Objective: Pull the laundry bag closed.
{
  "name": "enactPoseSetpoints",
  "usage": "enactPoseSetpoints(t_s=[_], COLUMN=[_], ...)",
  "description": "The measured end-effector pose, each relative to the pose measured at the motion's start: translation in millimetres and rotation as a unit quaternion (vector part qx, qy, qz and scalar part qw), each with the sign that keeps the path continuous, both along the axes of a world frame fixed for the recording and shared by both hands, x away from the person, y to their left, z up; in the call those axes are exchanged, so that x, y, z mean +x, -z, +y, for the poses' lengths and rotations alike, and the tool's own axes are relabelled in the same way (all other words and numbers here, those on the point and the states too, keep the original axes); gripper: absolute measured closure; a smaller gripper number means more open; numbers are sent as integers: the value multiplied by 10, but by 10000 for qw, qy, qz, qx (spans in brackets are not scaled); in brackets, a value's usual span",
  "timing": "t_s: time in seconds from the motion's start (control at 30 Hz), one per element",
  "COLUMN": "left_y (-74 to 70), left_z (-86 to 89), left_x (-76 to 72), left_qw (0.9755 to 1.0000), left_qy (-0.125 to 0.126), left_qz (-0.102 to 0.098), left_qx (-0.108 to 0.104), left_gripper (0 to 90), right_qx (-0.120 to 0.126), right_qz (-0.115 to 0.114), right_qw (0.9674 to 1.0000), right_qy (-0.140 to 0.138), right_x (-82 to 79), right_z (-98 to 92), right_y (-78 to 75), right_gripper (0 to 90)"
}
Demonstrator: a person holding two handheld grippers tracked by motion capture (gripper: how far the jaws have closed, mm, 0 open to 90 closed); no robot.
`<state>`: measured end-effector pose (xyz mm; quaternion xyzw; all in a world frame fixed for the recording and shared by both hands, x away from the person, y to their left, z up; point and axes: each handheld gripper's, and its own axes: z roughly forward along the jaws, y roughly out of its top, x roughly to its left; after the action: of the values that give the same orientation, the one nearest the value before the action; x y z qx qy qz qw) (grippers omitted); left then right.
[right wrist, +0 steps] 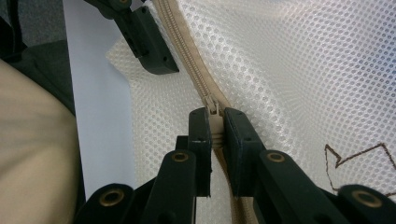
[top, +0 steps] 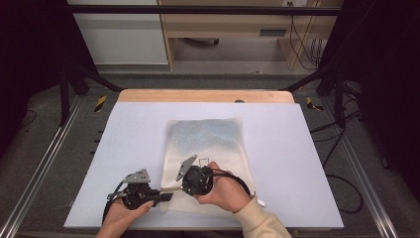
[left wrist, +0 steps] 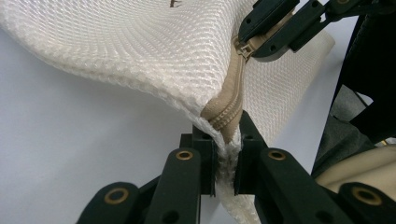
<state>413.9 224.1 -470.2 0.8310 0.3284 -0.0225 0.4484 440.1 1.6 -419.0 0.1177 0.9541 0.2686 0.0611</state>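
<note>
A white mesh bag (top: 205, 136) lies on the pale table (top: 133, 129), its tan zipper (left wrist: 229, 100) running along the near edge. My left gripper (top: 170, 197) points right, and in the left gripper view (left wrist: 227, 135) it is shut on the bag's corner at the zipper's end. My right gripper (top: 182, 188) is a short way along the zipper. In the right gripper view (right wrist: 215, 119) it is shut on the zipper pull (right wrist: 215, 128). Between the two grippers the bag's edge is lifted a little off the table.
A wooden strip (top: 205, 95) borders the table's far edge. Black frame posts (top: 67, 84) stand at both sides, and cables (top: 341, 183) lie on the floor at the right. Wooden furniture (top: 233, 29) is behind. A brown stitched mark (right wrist: 359, 158) is on the bag.
</note>
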Motion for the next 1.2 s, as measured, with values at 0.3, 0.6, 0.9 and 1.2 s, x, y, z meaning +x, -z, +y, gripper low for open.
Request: enactPoseSetpoints(t_s=[0.3, 0.6, 0.9, 1.2], left_y=[-10, -23, -27, -19], left_z=[-4, -13, -27, -27], left_x=[-8, -20, -29, -23], left_qw=[10000, 9999, 9999, 9999], left_qy=[-1, -20, 5, -1], left_qz=[-39, -101, -122, -100], left_qx=[11, 19, 53, 81], left_gripper=[818, 816, 816, 815], right_qx=[69, 230, 297, 274], right_qz=[10, -117, -51, -51], right_qw=[9999, 9996, 9994, 9993], right_qy=[102, 97, 155, 250], right_x=[-5, -26, -20, -32], right_z=[-112, -166, -211, -305], right_y=[19, -17, 38, 78], right_gripper=[818, 817, 818, 818])
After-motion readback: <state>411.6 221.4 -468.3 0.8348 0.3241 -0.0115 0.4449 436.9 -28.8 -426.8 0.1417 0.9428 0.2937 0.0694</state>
